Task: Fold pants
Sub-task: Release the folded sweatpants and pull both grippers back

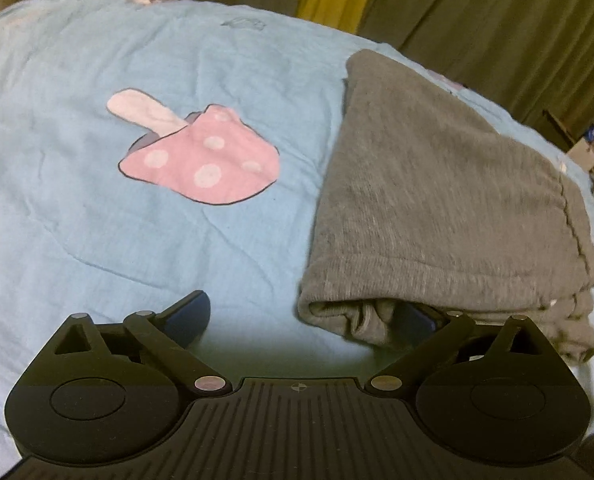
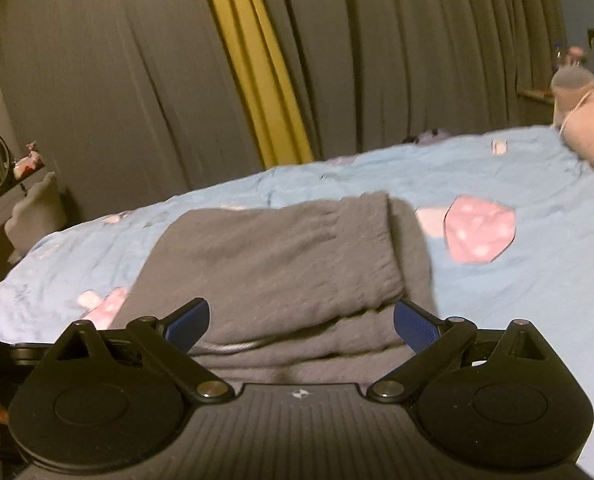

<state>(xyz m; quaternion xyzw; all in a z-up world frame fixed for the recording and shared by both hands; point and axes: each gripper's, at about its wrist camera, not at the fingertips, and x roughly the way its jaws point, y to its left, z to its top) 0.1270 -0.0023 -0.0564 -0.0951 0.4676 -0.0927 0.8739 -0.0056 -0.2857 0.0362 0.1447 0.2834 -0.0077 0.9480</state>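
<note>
Now both grippers' fingers (image 1: 187, 314) (image 2: 415, 326) gape released beside folded grey pants (image 1: 437, 184) on the bedspread (image 1: 57, 208)

left wrist cam: steep down-look, close over blue bedspread (image 1: 77, 220), grey pants (image 1: 437, 208) at right. right wrist cam: shallower, low over the pants (image 2: 281, 248), facing curtains (image 2: 137, 60). Shared: pants, bedspread, pink mushroom print (image 1: 201, 156)

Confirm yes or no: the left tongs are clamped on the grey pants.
No: the left tongs stand wide open, one finger tucked in the grey pants.
</note>
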